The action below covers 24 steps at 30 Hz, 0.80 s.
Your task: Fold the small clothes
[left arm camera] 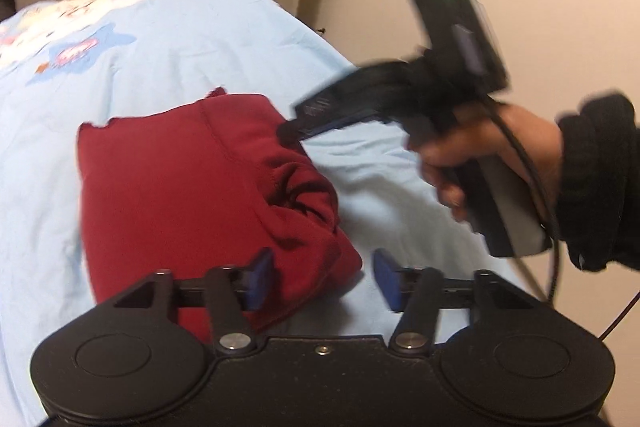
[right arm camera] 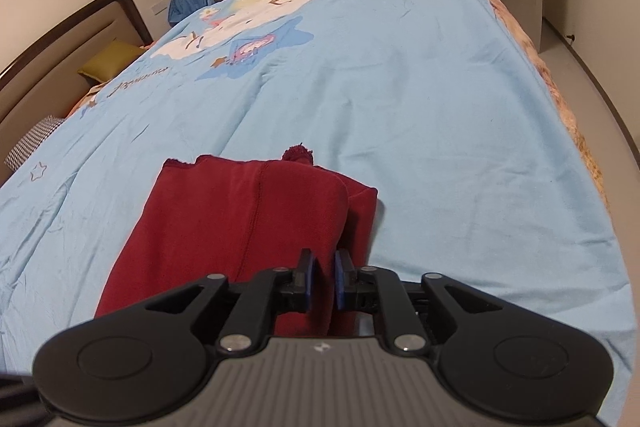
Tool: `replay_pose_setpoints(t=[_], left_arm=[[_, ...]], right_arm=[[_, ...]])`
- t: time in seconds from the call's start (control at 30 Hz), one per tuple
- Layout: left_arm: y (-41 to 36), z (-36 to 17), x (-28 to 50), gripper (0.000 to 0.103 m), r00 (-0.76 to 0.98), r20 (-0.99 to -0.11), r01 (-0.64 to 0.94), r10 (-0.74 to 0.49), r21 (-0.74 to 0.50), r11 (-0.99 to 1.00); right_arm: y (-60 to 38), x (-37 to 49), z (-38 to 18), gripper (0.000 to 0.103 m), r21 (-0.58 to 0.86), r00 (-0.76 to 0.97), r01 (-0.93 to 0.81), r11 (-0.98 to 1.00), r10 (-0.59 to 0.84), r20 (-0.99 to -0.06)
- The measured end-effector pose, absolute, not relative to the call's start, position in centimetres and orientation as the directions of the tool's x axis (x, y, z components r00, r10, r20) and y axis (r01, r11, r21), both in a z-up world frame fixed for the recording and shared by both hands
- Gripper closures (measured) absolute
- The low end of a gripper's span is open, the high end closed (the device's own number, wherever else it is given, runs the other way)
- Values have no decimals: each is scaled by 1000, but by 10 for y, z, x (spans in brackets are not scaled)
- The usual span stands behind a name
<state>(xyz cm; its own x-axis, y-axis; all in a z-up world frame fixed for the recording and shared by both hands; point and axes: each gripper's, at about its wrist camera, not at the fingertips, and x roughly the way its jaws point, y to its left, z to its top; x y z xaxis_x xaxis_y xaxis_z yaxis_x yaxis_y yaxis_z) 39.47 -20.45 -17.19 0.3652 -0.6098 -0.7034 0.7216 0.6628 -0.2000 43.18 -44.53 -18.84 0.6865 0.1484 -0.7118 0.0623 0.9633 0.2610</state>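
One red garment [left arm camera: 192,195] lies folded into a thick block on the light blue bedcover [left arm camera: 168,39], and it is the only piece of clothing on the cover in either view. Two grippers work at it, one in each hand. Seen from the left wrist, the left gripper [left arm camera: 324,279] hangs over the garment's near corner, tilted downward; its two blue pads [left arm camera: 260,279] stand well apart, the left one over the red cloth and the right one over bare bedcover just beside the corner, and nothing is pinched between them. Beyond the garment's right edge, the right gripper [left arm camera: 288,135] reaches in from the right with its fingertips at the garment's far right corner; it is blurred there. One hand [left arm camera: 492,163] in a black sleeve [left arm camera: 600,183] grips its handle, wrist angled so the tool slopes down toward the cloth. In the right wrist view, the right gripper [right arm camera: 325,279] shows a narrow gap between its pads above the garment's [right arm camera: 240,227] near right edge; whether any cloth is caught in that gap cannot be told.
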Motion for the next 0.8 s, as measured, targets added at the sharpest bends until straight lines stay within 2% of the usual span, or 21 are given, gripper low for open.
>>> replay_pose_setpoints(t=[0.03,0.1,0.2,0.27,0.33,0.37,0.43,0.47,0.5,0.57,0.7,0.8], left_arm=[[-199,-170,396,30,374,-700,708,-608,-209,675],[-185,-165,399,24,403,-693,670,-598,-222,709],[-166,-161,411,13,468,-695,575,-547,-230,785],[-156,-162,418,4,527,-704,488,-476,-208,848],[-146,-166,433,4,557,-719,410,-416,-197,890],[-141,-168,441,4,563,-720,381,-405,-209,901],[-126,-177,457,4,579,-697,337,-424,-269,902],[-118,-184,465,4,580,-691,311,-431,-300,902],[-111,-188,471,4,575,-695,287,-432,-324,902],[-99,-199,483,4,555,-718,229,-419,-353,907],[-89,-211,492,5,510,-752,179,-417,-382,907],[-92,-221,490,5,488,-777,197,-397,-344,918]], right_arm=[[-446,426,-186,76,253,688,49,966,151,-710],[-446,412,-178,60,221,692,17,975,148,-707],[-441,390,-164,50,180,693,-70,981,177,-699],[-437,381,-159,48,185,671,-126,975,221,-708],[-432,377,-159,48,204,639,-177,963,270,-720],[-428,378,-161,49,203,624,-194,960,280,-730],[-422,383,-168,58,185,589,-215,959,279,-759],[-420,385,-173,66,181,578,-217,959,276,-768],[-419,388,-177,81,182,565,-210,961,271,-780],[-419,390,-182,92,178,551,-199,964,260,-793],[-410,365,-169,95,-16,650,-168,986,99,-754],[-396,344,-184,95,-154,691,-143,978,-13,-722]])
